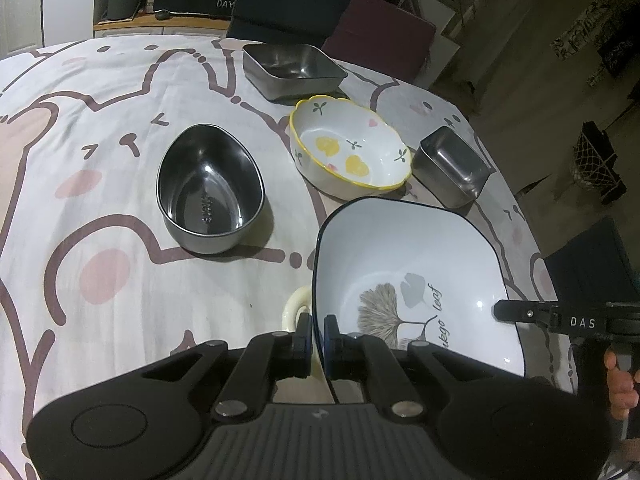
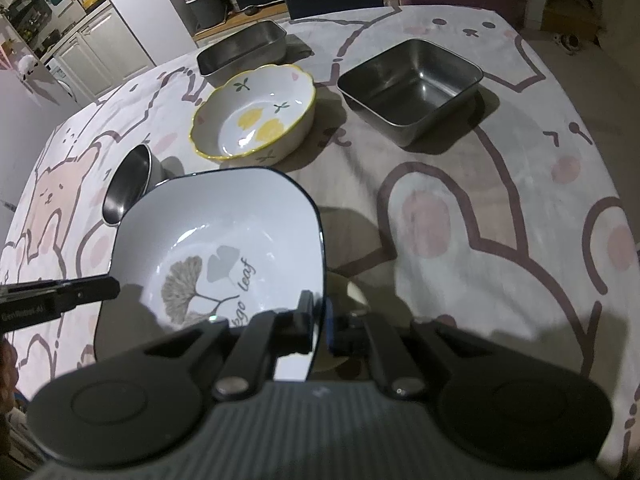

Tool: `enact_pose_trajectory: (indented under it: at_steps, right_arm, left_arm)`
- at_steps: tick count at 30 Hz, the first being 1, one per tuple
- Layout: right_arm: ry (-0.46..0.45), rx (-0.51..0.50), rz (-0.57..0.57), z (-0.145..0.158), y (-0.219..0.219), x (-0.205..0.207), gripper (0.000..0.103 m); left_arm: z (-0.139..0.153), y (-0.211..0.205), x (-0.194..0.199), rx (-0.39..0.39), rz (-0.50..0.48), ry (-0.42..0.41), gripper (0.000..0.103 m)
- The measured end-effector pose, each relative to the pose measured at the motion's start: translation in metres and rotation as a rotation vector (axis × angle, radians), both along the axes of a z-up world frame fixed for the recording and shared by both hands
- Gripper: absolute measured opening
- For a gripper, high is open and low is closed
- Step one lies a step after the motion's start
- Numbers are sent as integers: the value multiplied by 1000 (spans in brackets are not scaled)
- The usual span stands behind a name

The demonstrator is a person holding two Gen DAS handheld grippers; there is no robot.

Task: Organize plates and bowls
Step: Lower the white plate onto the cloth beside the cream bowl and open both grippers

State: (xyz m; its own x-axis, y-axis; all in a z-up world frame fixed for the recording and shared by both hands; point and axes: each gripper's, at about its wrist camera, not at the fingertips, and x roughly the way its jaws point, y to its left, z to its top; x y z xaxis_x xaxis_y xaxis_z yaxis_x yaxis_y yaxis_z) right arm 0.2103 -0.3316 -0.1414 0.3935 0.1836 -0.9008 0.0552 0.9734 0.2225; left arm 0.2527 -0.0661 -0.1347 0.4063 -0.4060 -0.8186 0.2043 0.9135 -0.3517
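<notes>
from the left wrist view, the left gripper (image 1: 317,336) has its fingers clamped on the near left rim of a square white bowl (image 1: 404,264) with a dark edge and a leaf drawing. the right gripper (image 1: 505,311) reaches onto the bowl's opposite rim. a cream handle (image 1: 294,306) peeks out just beside the bowl. on the tabletop (image 1: 100,200) beyond sit an oval steel bowl (image 1: 210,188), a flowered bowl (image 1: 350,150), a small steel tin (image 1: 452,164) and a square steel tray (image 1: 292,66).

from the right wrist view, the right gripper (image 2: 319,320) pinches the square bowl's (image 2: 224,232) right rim, fingers together on it. the left gripper (image 2: 108,286) grips the far side. the flowered bowl (image 2: 256,110) and steel tin (image 2: 412,80) stand apart behind.
</notes>
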Motion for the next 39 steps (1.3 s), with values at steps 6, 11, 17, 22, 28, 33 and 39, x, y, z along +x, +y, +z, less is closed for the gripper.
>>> enact_pose_trajectory:
  at_steps: [6, 11, 17, 22, 28, 33, 39]
  right_arm:
    - [1, 6, -1, 0, 0, 0, 7]
    - [4, 12, 2, -1, -2, 0, 8]
    - [4, 3, -1, 2, -1, -1, 8]
    - [-4, 5, -5, 4, -3, -5, 8]
    - [-12, 2, -7, 6, -4, -8, 8]
    - [-11, -3, -7, 6, -3, -9, 8]
    - [10, -6, 17, 0, 0, -4, 9]
  left_arm:
    - [0, 0, 0, 1, 1, 3, 6]
    - [1, 0, -1, 5, -4, 4, 8]
    - [3, 2, -5, 5, -12, 7, 11]
    - [6, 4, -9, 5, -15, 0, 15]
    - [9, 6, -13, 4, -13, -5, 15]
    - [9, 6, -13, 5, -13, -4, 16]
    - [9, 6, -13, 5, -16, -3, 16]
